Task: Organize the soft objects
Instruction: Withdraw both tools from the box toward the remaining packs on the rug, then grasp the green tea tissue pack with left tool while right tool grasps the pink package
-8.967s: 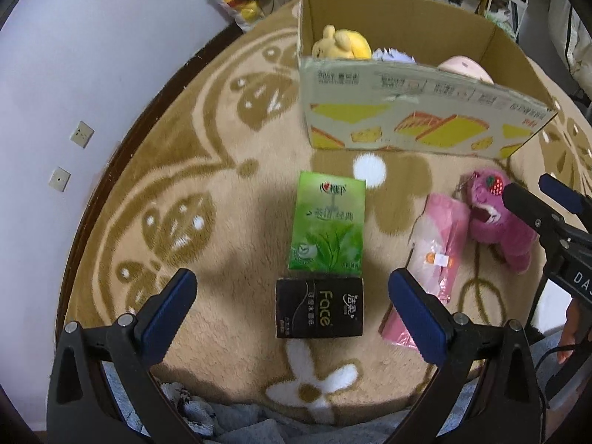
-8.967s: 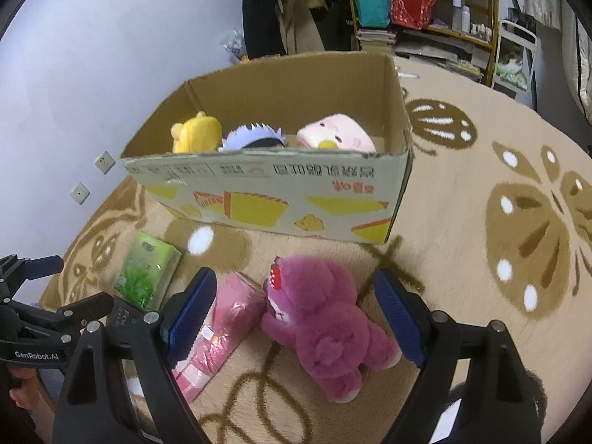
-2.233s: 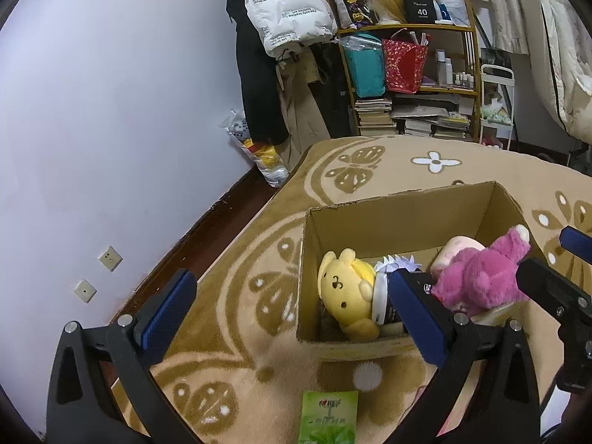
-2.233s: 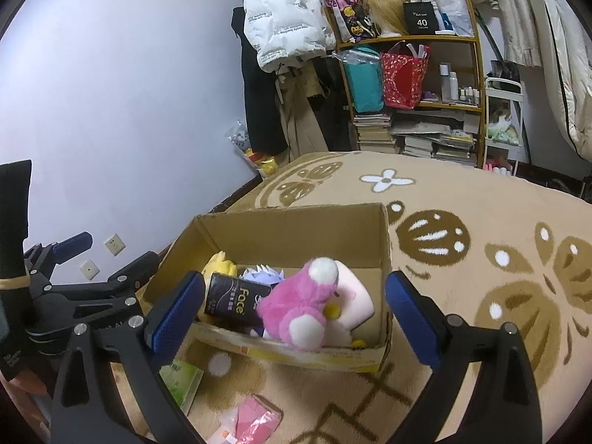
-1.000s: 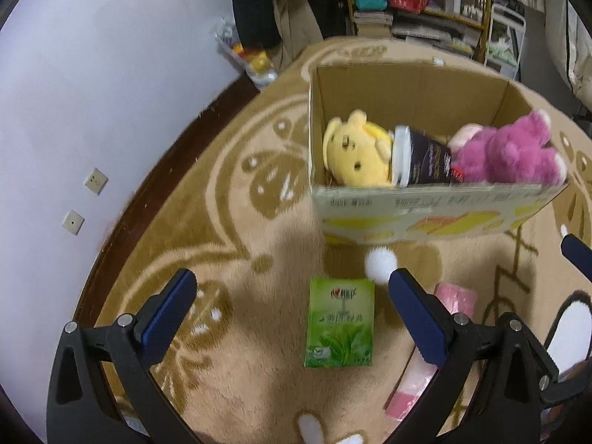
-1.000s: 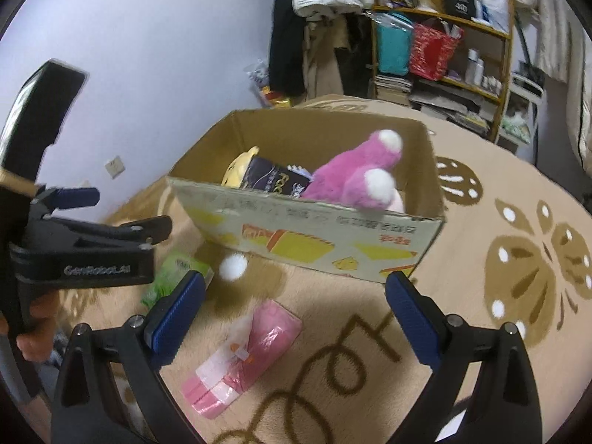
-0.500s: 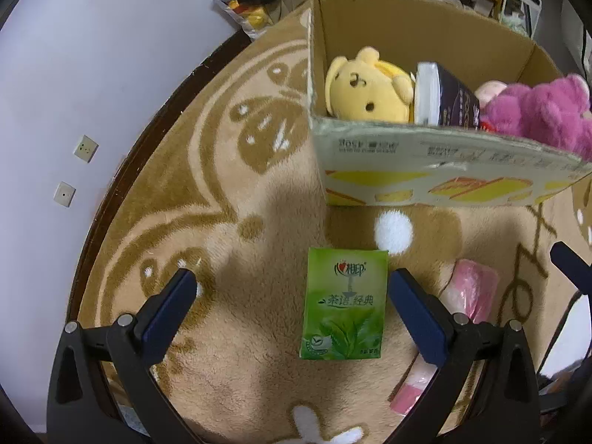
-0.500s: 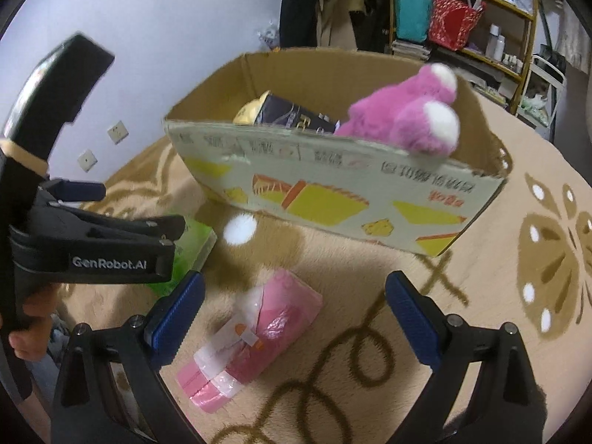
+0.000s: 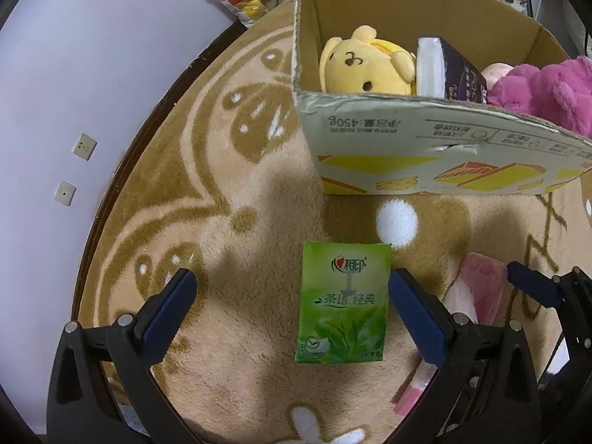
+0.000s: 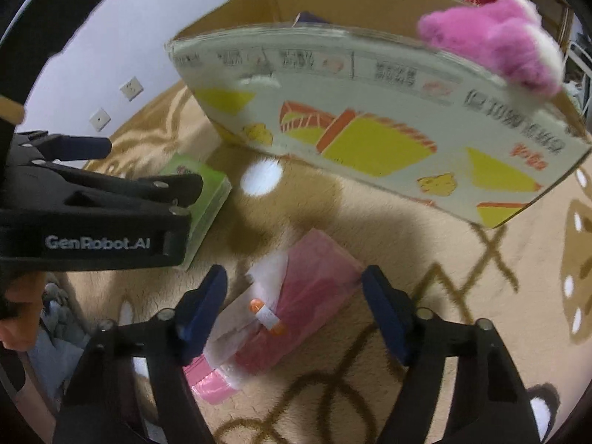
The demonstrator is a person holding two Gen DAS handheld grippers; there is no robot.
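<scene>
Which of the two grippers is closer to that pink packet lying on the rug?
The right gripper. Its open fingers straddle the pink packet from just above. The left gripper hangs open over the green tissue pack beside it.

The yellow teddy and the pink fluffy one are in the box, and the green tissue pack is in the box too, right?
Not quite. The yellow teddy and the pink fluffy one are in the box, but the green tissue pack is not: it lies on the rug in front of the box, between the fingers of the open left gripper. The left wrist view shows it.
</scene>
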